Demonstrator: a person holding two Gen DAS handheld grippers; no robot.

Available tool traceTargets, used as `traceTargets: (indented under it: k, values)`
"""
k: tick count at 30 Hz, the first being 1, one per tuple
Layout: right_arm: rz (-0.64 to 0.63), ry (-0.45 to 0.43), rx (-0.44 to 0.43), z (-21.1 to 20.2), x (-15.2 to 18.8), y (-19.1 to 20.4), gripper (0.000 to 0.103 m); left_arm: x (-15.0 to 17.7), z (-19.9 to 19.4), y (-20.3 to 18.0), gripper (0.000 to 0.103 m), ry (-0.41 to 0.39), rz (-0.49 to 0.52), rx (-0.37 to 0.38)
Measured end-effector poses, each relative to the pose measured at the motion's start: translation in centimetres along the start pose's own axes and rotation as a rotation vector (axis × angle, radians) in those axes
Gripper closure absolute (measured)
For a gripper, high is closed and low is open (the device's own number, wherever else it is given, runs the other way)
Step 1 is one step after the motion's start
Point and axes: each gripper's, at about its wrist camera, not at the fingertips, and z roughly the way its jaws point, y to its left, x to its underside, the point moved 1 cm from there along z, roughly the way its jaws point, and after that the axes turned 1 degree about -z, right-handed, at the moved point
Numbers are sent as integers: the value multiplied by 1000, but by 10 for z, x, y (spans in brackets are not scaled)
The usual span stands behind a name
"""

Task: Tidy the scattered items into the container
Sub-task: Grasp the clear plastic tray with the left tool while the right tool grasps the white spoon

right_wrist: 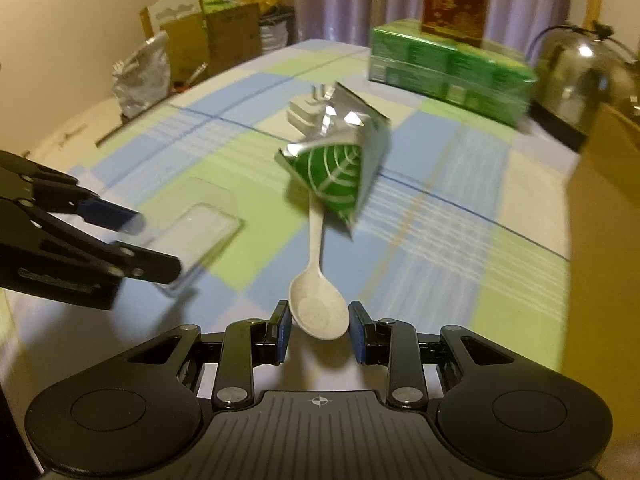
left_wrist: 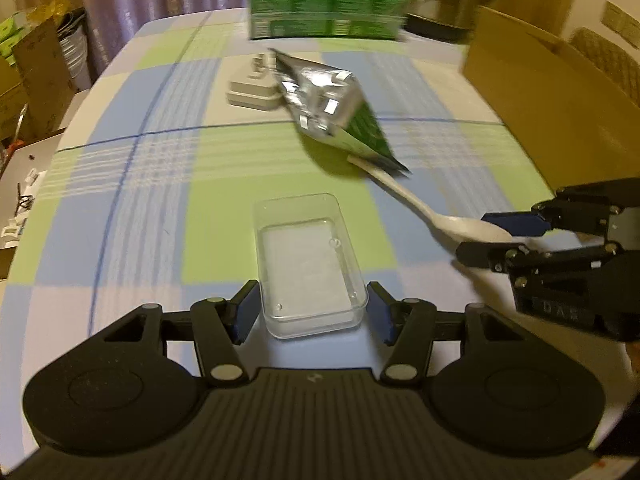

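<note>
Straddling the clear container (left_wrist: 310, 264), left claw (left_wrist: 311, 312) gapes; right claw (right_wrist: 319, 326) brackets spoon (right_wrist: 318, 304), unclosed.

The tablecloth (left_wrist: 168, 168) is checked in pale blue, light green and cream, with thin dark blue lines and fine white stripes. At the centre a clear, colourless container (left_wrist: 308, 264); toward two o'clock of it, a cream-white spoon (left_wrist: 420, 208). At twelve o'clock lies a silver foil packet (right_wrist: 340, 160) with a dark green face bearing a white leaf pattern, a white plug (left_wrist: 252, 88) behind it. Farther back, bright green boxes (left_wrist: 324, 12), blurred, perhaps with white print. Both grippers are black with blue pads (right_wrist: 284, 332).
</note>
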Motion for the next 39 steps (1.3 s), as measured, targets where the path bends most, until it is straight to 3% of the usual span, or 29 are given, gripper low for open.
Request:
traceTargets:
  k: [6, 8, 10, 11, 14, 18, 28, 32, 35, 39]
  values:
    - [62, 16, 34, -30, 41, 1, 74, 26, -16, -28, 50, -9, 32, 51]
    - [109, 11, 28, -37, 51, -3, 66, 33, -19, -36, 50, -14, 44, 56]
    - [172, -5, 19, -42, 59, -6, 39, 36, -20, -39, 48, -13, 47, 61]
    - [194, -11, 16, -44, 61, -7, 38, 36, -20, -41, 45, -14, 46, 61]
    - [192, -26, 4, -43, 61, -5, 38, 34, -21, -41, 41, -30, 37, 51]
    - [141, -49, 23, -38, 57, 1, 38, 30, -18, -39, 40, -36, 16, 40]
    - [151, -71, 30, -29, 54, -1, 38, 25, -3, -40, 40, -30, 6, 25]
    - [151, -74, 34, -26, 53, -1, 38, 24, 4, -44, 43, -12, 31, 12]
    - [158, -75, 34, -24, 53, -3, 38, 24, 8, -44, 51, 4, 40, -2]
    - [149, -75, 33, -22, 51, -2, 38, 24, 6, -44, 51, -3, 46, -5]
